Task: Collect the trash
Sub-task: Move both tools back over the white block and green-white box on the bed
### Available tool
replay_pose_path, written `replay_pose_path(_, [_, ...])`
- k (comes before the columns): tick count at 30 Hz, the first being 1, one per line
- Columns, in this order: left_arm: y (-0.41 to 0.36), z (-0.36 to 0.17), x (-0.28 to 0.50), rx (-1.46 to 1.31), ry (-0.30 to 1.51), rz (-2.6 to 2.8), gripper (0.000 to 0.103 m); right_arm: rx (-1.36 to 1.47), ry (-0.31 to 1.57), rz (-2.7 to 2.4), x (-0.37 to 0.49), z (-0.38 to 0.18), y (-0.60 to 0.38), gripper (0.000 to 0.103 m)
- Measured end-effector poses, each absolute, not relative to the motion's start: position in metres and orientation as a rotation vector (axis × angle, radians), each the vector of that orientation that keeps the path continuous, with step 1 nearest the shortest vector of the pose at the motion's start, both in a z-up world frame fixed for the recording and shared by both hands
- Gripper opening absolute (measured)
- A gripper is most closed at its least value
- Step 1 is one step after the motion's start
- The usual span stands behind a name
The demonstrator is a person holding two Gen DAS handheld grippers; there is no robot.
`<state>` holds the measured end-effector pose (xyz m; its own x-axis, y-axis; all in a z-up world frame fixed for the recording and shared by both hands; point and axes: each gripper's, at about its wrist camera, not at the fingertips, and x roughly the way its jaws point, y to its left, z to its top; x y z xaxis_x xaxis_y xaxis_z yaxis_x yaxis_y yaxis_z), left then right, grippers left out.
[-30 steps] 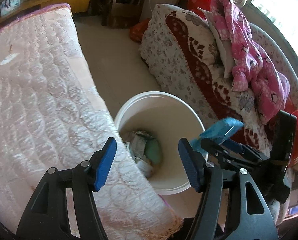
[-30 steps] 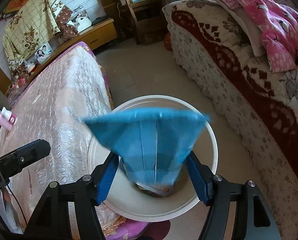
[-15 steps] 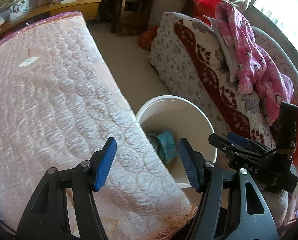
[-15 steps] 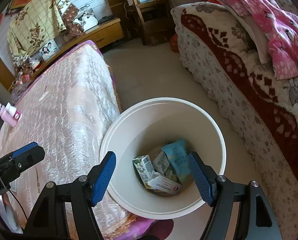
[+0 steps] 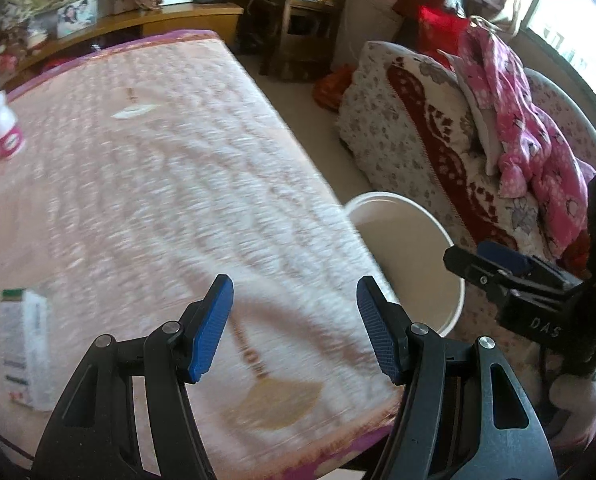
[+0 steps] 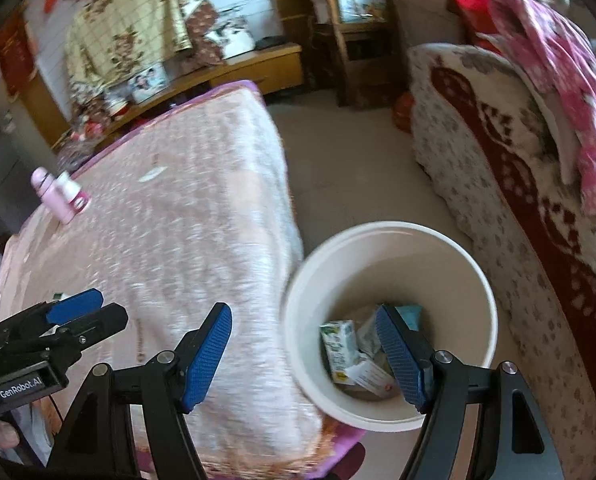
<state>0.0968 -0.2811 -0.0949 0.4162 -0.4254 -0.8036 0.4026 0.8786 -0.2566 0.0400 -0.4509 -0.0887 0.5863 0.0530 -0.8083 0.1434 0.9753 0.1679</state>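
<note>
Trash: blue wrapper (image 6: 411, 314), milk carton (image 6: 339, 344) and paper scraps lie at the bottom of the white bucket (image 6: 449, 248), under my right gripper (image 6: 303, 354), behind its right finger. Another carton (image 5: 24, 354) lies flat on the bed, left of my left gripper (image 5: 294, 330). Both of my grippers tilt steeply down, jaws spread, nothing between them. Left one hangs over the pink quilted mattress (image 5: 158, 184); right one straddles the mattress edge and bucket rim. Pink bottles (image 6: 60, 196) stand far ahead-left. Floral sofa (image 6: 497, 184) beyond the bucket to the right; wooden cabinet (image 6: 258, 68) far ahead.
</note>
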Motion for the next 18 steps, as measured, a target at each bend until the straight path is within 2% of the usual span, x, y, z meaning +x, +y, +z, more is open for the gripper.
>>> replay_pose_path(18, [-0.152, -0.092, 0.074, -0.063, 0.972, -0.292, 0.063, 0.135, 0.976, 0.148, 0.062, -0.096, -0.325, 0.072])
